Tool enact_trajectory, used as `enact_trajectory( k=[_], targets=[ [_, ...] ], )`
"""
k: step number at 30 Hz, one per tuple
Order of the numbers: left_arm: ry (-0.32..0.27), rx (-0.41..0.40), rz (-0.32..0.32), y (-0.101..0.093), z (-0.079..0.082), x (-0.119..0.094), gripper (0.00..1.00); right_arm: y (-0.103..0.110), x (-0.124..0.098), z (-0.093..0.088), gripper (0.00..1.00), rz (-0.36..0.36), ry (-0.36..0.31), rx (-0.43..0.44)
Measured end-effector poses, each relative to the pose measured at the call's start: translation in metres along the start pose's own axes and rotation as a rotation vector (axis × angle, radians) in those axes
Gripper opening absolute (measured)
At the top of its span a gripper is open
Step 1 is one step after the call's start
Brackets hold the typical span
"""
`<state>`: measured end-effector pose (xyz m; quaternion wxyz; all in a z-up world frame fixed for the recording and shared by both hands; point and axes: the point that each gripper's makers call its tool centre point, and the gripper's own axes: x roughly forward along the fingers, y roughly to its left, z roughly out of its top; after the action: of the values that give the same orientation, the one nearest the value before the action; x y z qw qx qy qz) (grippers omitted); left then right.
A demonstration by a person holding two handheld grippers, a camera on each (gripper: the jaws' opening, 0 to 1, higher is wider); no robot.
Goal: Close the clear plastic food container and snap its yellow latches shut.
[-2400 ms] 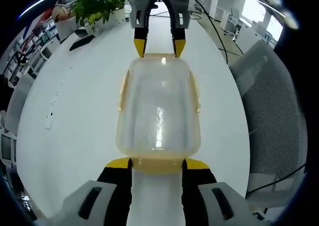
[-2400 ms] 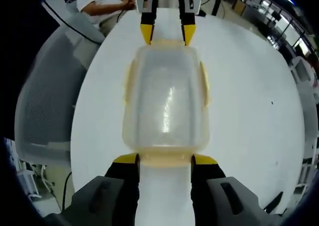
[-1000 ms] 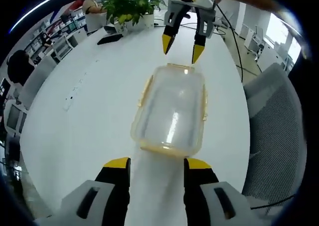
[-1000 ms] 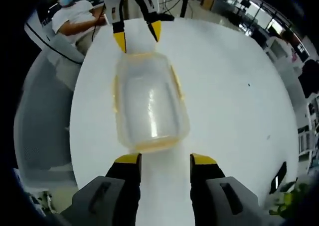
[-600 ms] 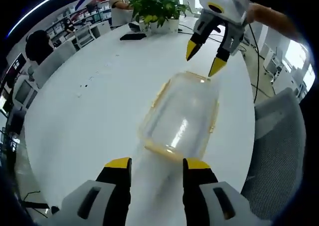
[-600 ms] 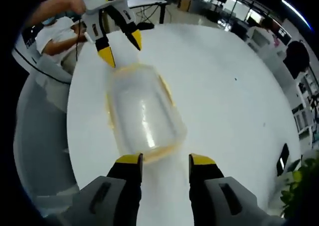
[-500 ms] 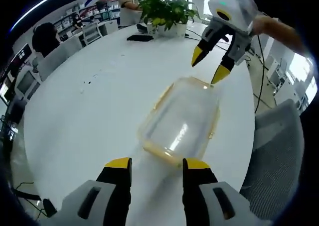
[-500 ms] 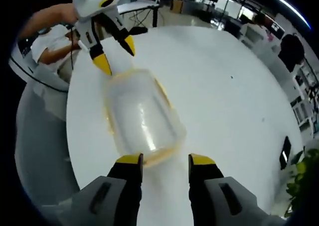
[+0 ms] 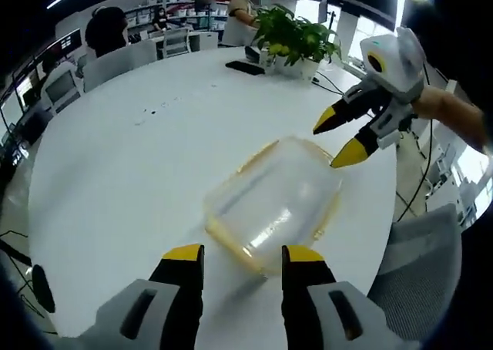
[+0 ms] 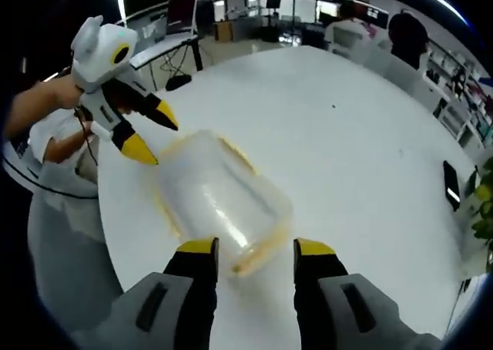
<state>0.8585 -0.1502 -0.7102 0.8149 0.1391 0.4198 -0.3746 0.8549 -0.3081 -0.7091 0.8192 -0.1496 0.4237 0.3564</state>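
The clear plastic food container point(image 9: 273, 200) point(image 10: 219, 200) lies on the white table with its lid on and yellow latches along its rim. In the left gripper view my left gripper point(image 9: 233, 254) stands open just short of the container's near end. At the far end the right gripper point(image 9: 345, 140) hovers open, held by a hand. In the right gripper view my right gripper point(image 10: 254, 247) is open at the container's near end, with nothing between its jaws. The left gripper point(image 10: 150, 134) hangs open by the far corner.
The round white table point(image 9: 131, 165) spreads wide to the left. A potted plant point(image 9: 296, 38) and a dark phone point(image 9: 246, 67) sit at its far edge. A grey mesh chair point(image 9: 416, 265) stands by the table's edge. People sit at desks behind.
Both grippers have pulled back from the container's ends and swung sideways. The container has stayed on the table and now lies slantwise in both views.
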Motion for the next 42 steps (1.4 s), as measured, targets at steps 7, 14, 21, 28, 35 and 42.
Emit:
enact_trajectory(
  k=[7,14,21,28,35,42],
  targets=[
    [-0.005,-0.079,-0.006,0.001,-0.004,0.003,0.33,0.002,0.005,-0.004,0.35,0.018,-0.013,0.085],
    [0.005,-0.110,-0.053,-0.008,-0.005,0.006,0.34,0.009,0.009,-0.004,0.37,0.060,-0.005,0.155],
    [0.010,-0.143,-0.071,-0.014,-0.005,0.010,0.36,0.011,0.011,-0.004,0.40,0.062,0.003,0.180],
    [0.007,-0.206,-0.076,-0.015,-0.005,0.013,0.38,0.013,0.013,-0.004,0.43,0.052,0.006,0.222],
    [-0.002,-0.227,-0.081,-0.015,-0.004,0.017,0.41,0.014,0.016,-0.003,0.45,0.046,0.008,0.260],
    [-0.002,-0.240,-0.073,-0.016,-0.003,0.018,0.40,0.015,0.017,-0.003,0.44,0.038,0.016,0.281]
  ],
)
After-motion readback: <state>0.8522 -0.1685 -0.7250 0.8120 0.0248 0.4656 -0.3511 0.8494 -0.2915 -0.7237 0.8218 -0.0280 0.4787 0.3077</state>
